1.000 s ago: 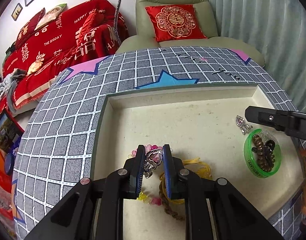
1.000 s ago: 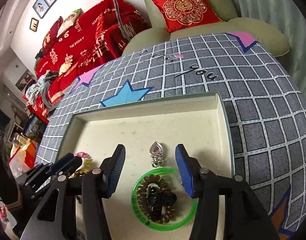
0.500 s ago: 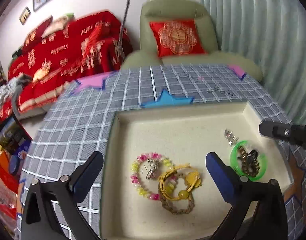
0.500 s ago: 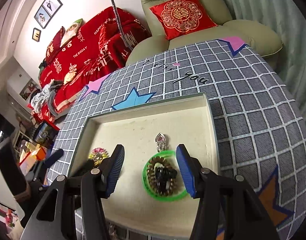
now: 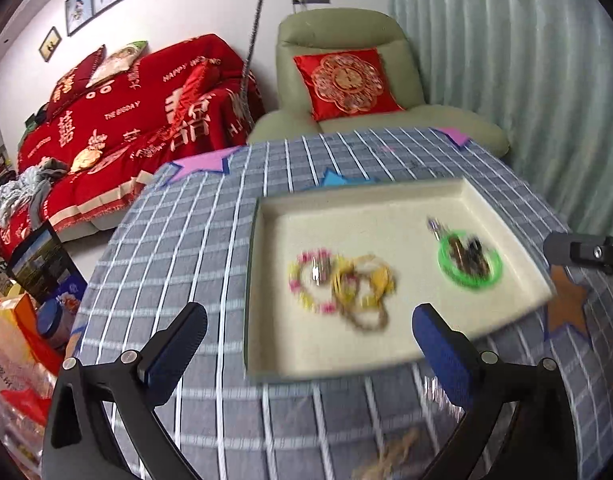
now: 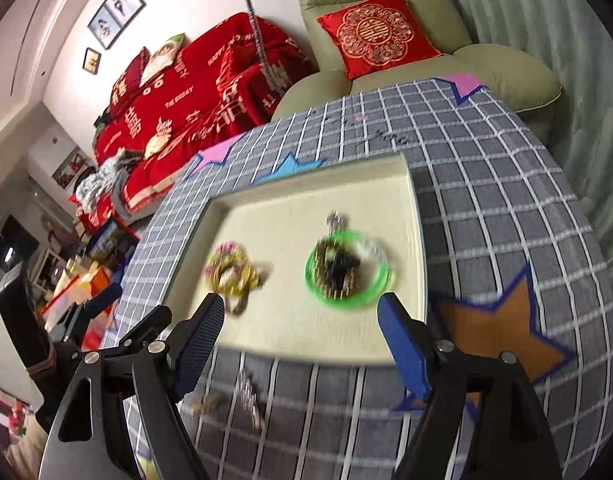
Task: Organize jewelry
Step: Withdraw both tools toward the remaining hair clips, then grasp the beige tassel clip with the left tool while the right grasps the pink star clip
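A cream tray point(image 5: 346, 344) point(image 6: 290, 340) lies on the grey checked tablecloth. In it a pink and yellow bead bracelet point(image 5: 306, 284) overlaps yellow and brown hair ties point(image 5: 366, 292) point(image 6: 230, 276). To their right a green dish point(image 5: 468, 264) point(image 6: 346, 276) holds dark hair ties, with a small silver pendant point(image 5: 434, 226) point(image 6: 336, 220) beside it. My left gripper point(image 5: 306, 320) is open and empty, back over the tray's near edge. My right gripper point(image 6: 300, 312), its jaws opening, holds nothing and hangs near the tray's front edge. Blurred loose pieces point(image 6: 248, 396) point(image 5: 394, 456) lie on the cloth in front of the tray.
A green armchair point(image 5: 338, 80) with a red cushion stands behind the table, and a red-covered sofa point(image 5: 126, 112) to the left. Curtains hang on the right. Bags and boxes point(image 5: 22, 320) crowd the floor at the left. The table edge curves close on both sides.
My left gripper let go of the pendant piece among the bracelets, opened wide and drew back. My right gripper opened wider and pulled back from the green dish. Both rose a little.
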### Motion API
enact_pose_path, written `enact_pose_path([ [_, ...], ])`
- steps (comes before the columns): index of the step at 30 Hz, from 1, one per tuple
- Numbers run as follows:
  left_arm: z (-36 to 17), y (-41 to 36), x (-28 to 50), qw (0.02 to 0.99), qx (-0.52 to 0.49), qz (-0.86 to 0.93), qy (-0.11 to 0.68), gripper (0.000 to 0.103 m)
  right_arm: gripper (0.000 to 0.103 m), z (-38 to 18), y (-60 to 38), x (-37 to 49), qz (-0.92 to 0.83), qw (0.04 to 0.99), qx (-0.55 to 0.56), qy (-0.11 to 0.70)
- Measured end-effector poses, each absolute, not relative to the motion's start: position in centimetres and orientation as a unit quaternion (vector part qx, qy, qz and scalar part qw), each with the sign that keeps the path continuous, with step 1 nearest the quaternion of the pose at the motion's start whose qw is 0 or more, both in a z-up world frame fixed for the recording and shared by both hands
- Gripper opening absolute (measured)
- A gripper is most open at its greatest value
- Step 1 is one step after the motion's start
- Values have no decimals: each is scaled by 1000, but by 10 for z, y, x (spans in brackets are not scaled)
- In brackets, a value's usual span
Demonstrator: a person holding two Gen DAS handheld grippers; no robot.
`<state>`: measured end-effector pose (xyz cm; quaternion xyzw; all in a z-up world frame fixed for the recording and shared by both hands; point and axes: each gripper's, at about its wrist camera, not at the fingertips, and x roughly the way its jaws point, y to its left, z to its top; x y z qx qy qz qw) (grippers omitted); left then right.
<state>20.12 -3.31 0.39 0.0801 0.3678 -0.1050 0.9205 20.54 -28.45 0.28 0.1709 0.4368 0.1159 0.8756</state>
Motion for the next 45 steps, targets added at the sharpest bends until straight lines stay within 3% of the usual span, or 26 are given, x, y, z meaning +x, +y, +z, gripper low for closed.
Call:
enact_pose_path([
  [9, -31, -31, 152, 897, 139, -143, 395, 103, 81, -20, -258, 165, 127, 868, 107, 468],
  [27, -65, -53, 152, 876, 172, -164, 419, 103, 81, -44, -255, 144, 117, 854, 95, 497],
  [30, -63, -53, 153, 875, 165, -170, 422, 97, 81, -44, -250, 143, 118, 856, 81, 497],
  [36, -62, -58, 147, 870, 159, -193, 424, 74, 81, -45, -243, 141, 124, 855, 72, 499],
  [41, -61, -64, 141, 865, 166, -213, 423, 30, 81, -48, -235, 141, 129, 854, 60, 501],
  [45, -61, -55, 140, 871, 158, -198, 421, 30, 81, -52, -224, 144, 135, 853, 47, 501],
])
